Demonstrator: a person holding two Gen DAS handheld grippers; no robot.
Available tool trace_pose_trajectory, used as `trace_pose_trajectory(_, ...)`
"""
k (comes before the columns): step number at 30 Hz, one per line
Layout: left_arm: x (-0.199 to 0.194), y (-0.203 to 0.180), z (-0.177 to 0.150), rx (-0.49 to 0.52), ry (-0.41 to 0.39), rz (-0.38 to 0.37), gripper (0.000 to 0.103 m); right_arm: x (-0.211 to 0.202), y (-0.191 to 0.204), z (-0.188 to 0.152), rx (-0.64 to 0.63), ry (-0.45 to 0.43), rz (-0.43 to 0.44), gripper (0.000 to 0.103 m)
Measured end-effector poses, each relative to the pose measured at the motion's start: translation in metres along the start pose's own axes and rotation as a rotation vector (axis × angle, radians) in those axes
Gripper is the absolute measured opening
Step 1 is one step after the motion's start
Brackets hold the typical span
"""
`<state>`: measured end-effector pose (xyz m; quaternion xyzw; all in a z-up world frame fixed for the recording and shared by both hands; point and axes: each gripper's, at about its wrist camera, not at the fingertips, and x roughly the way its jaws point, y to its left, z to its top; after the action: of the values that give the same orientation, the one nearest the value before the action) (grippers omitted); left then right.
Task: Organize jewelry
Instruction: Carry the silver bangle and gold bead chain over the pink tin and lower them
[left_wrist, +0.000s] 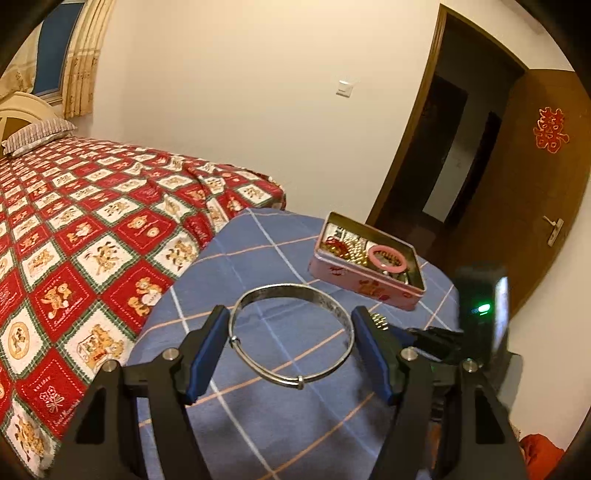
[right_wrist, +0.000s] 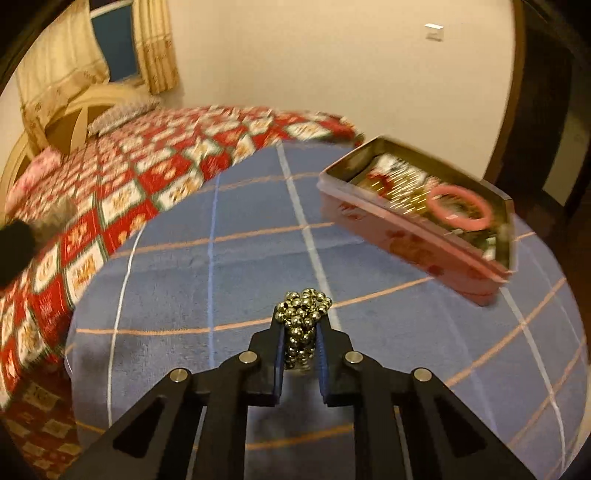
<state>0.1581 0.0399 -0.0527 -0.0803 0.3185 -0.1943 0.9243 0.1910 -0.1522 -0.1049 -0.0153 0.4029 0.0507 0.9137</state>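
A silver bangle (left_wrist: 291, 332) sits between the blue pads of my left gripper (left_wrist: 291, 321), above the blue checked tablecloth (left_wrist: 258, 258); both pads touch its rim, so the gripper is shut on it. My right gripper (right_wrist: 301, 325) is shut on a bunch of gold beads (right_wrist: 303, 314) and holds it above the cloth (right_wrist: 221, 277). The open pink tin (left_wrist: 365, 284) stands beyond, with a pink bangle (left_wrist: 388, 258) and gold and red jewelry inside. It also shows in the right wrist view (right_wrist: 406, 236), up to the right of the beads. The right gripper's body (left_wrist: 480, 314) appears beside the left one.
A bed with a red checked bear-print cover (left_wrist: 92, 240) lies left of the small table. A brown door (left_wrist: 535, 184) and a dark doorway (left_wrist: 454, 147) are at the right. The table's edge drops off near the tin.
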Motion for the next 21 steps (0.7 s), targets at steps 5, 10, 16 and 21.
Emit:
trace_pose_trajectory(5, -0.007, -0.019, 0.007, 0.021, -0.032, -0.025, 0.069, -0.039, -0.019, 0.009, 0.027, -0.086, -0.037, 0.014)
trace_pose_trajectory(10, -0.015, -0.037, 0.017, 0.043, -0.072, -0.048, 0.069, -0.073, -0.033, 0.017, 0.029, -0.167, -0.088, 0.014)
trace_pose_trajectory(16, -0.018, -0.061, 0.032, 0.09, -0.119, -0.075, 0.069, -0.104, -0.054, 0.025, 0.062, -0.235, -0.102, 0.014)
trace_pose_trajectory(21, -0.009, -0.076, 0.042, 0.118, -0.134, -0.081, 0.069, -0.122, -0.076, 0.035, 0.103, -0.283, -0.125, 0.014)
